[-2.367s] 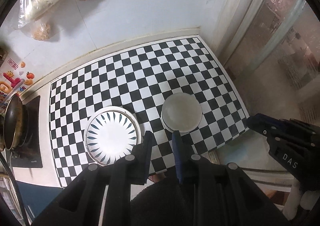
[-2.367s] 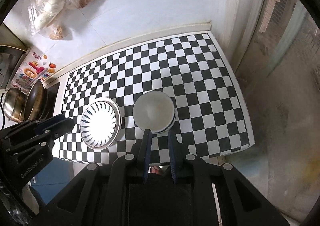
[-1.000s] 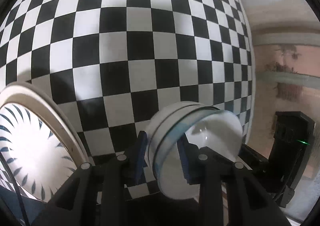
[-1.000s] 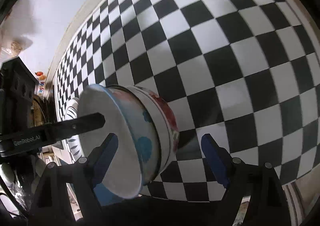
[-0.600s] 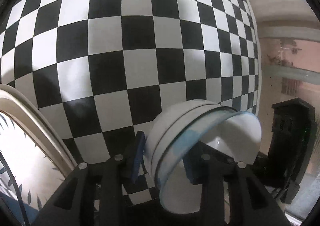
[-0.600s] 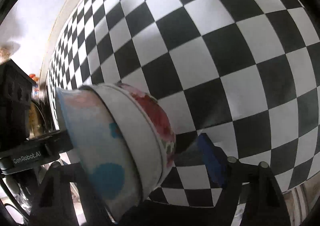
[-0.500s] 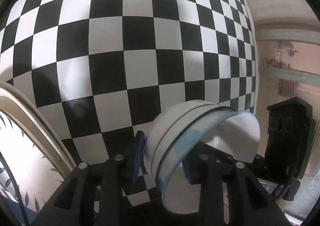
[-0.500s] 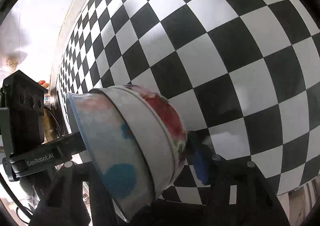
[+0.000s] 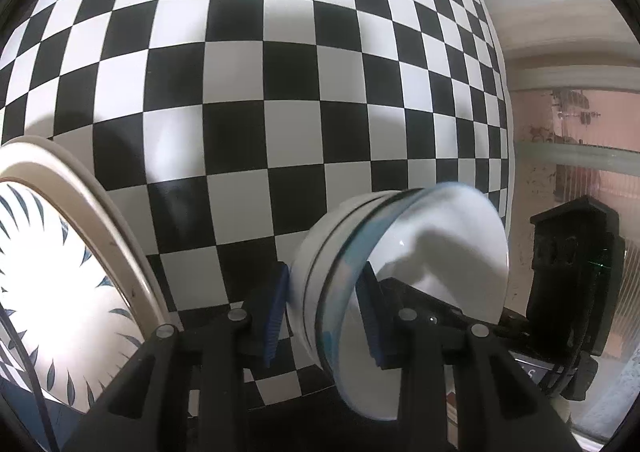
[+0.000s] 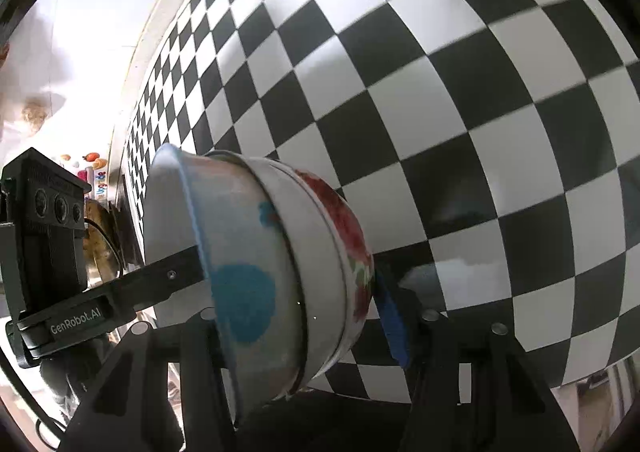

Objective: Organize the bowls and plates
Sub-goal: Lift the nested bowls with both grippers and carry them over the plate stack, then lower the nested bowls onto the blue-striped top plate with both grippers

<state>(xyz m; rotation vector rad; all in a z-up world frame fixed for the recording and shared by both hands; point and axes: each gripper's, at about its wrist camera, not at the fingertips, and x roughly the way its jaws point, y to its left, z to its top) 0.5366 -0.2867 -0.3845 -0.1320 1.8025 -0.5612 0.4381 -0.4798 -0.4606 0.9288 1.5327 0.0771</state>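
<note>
Bowls (image 10: 280, 264) between both tools' pads

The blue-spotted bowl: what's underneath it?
The white blue-spotted bowl sits nested in a red-flowered bowl, on the black-and-white checkered mat. The left gripper pinches its rim. How many bowls are stacked is hidden.

**Bowls tipped, plate flat**

My claws flank a tilted stack of nested bowls (image 10: 256, 276): the top one white with blue blobs, the one beneath red-flowered. A leaf-patterned plate (image 9: 52, 292) lies flat on the checkered cloth (image 9: 280, 92) beside them.
</note>
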